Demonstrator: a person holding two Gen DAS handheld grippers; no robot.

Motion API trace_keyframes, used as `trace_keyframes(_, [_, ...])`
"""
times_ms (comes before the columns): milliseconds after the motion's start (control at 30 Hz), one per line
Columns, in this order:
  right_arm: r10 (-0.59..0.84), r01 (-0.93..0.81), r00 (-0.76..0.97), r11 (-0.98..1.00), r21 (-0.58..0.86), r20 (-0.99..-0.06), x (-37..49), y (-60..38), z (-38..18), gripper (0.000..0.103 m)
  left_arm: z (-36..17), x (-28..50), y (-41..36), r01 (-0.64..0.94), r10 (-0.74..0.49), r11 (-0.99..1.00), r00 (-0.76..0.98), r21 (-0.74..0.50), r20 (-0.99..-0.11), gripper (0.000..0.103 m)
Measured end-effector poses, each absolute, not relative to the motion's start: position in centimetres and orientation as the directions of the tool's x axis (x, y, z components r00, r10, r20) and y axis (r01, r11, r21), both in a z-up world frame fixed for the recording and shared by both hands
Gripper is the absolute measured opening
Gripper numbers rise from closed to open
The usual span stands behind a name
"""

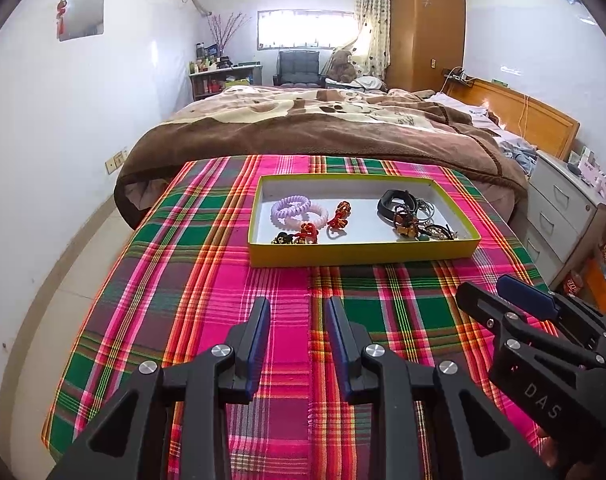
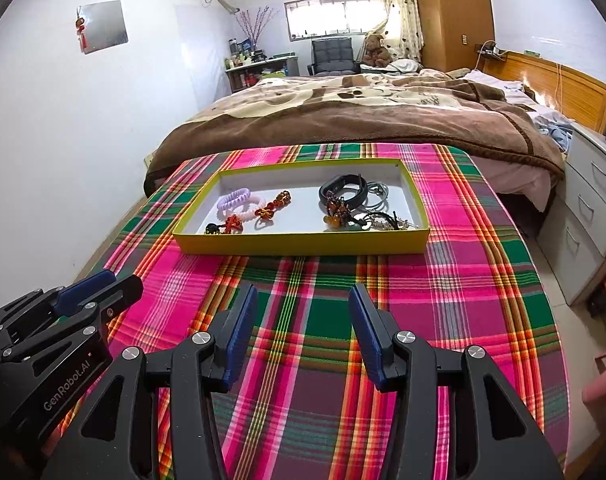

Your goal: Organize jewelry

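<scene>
Yellow-walled shallow cardboard tray (image 1: 363,254) sits at twelve o'clock on the pink-green plaid cloth (image 1: 207,280), holding lilac coiled hair ties (image 1: 290,209) and a black band (image 1: 395,204). Left gripper (image 1: 299,308) and right gripper (image 2: 303,296) both gape empty.

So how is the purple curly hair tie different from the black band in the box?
The purple spiral hair tie is pale and ridged like a coil; the black band is dark and smooth. The hair tie lies at the left end of the yellow box, overlapping a pink spiral tie; the band lies toward the right, among tangled pieces. Both are loops resting inside the box.
</scene>
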State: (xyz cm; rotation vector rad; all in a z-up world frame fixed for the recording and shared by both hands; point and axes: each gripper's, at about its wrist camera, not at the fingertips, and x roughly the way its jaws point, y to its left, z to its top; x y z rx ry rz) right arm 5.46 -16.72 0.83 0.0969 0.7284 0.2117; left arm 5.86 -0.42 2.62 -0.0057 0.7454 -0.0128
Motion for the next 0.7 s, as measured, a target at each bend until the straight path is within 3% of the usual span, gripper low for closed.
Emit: trace_keyframes(700, [0.229, -0.158, 0.717, 0.973, 0.166, -0.658, 5.26, -16.66, 0.51, 0.048, 2.35, 5.82, -0.31, 0.006, -0.014, 1.000, 0.729, -0.015, -0.684, 0.029])
